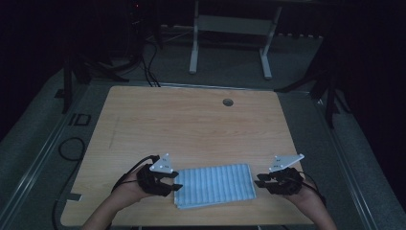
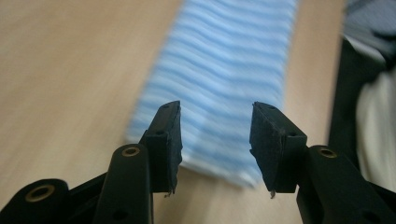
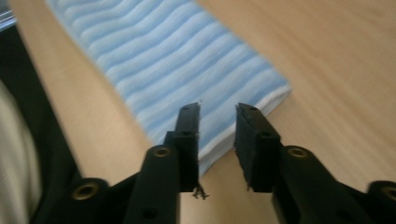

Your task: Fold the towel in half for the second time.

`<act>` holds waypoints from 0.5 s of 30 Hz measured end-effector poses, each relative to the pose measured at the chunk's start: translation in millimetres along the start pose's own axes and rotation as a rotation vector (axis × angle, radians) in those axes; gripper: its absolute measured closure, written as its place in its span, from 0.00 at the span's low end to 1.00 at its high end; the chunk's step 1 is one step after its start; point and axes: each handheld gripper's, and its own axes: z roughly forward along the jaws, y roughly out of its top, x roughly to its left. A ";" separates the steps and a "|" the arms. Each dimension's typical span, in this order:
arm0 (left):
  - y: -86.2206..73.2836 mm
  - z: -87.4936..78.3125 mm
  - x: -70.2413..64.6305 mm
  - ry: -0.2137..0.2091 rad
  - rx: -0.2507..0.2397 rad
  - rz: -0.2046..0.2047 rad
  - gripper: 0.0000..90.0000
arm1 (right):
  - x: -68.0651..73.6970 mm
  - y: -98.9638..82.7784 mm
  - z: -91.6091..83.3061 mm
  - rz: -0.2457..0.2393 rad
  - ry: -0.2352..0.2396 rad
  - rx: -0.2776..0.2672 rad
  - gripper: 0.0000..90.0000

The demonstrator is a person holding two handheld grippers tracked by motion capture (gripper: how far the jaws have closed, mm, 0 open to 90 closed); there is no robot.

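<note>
Cloth: a folded blue-and-white striped cloth (image 1: 213, 185) lies flat near the front edge of the surface, about midway between the two hands; its ribbed stripes run across its short side, and its layered edges show at the near-left corner.

Surface: a light wooden surface (image 1: 191, 124) with rounded corners and a small round cable hole (image 1: 228, 102) near its far edge (the room around it is dark).

Left gripper: the left gripper (image 1: 176, 184) sits at the cloth's left end, held in the person's left hand (image 1: 128, 188), a grey three-cornered plate on top.

Left fingers: the fingers (image 2: 167, 137) stand apart with a clear gap; in the left gripper view the cloth's short end lies just beyond and below the tips, nothing pinched between the pads.

Right gripper: the right gripper (image 1: 259, 181) sits just beside the cloth's right end, held in the person's right hand (image 1: 306, 197), its tips pointing toward the cloth.

Right fingers: the fingers (image 3: 188, 140) are parted by a narrower gap than the left pair; in the right gripper view the cloth's white-edged corner lies under and ahead of the tips, not clamped (a few loose threads hang from the pads).

Cloth and grippers: whether either set of tips touches the fabric cannot be told.

Behind the surface: grey floor, black cables (image 1: 148, 67) and a white frame stand (image 1: 230, 43).
</note>
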 end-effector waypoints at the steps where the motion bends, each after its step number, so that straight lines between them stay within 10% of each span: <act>1: 1.5 3.5 1.2 -0.006 0.001 -0.015 0.59 | -1.0 2.5 3.2 0.006 0.000 0.002 0.76; 15: -1.9 66.0 4.0 -0.016 0.145 -0.066 0.54 | 2.5 14.8 60.2 -0.060 0.038 0.091 0.67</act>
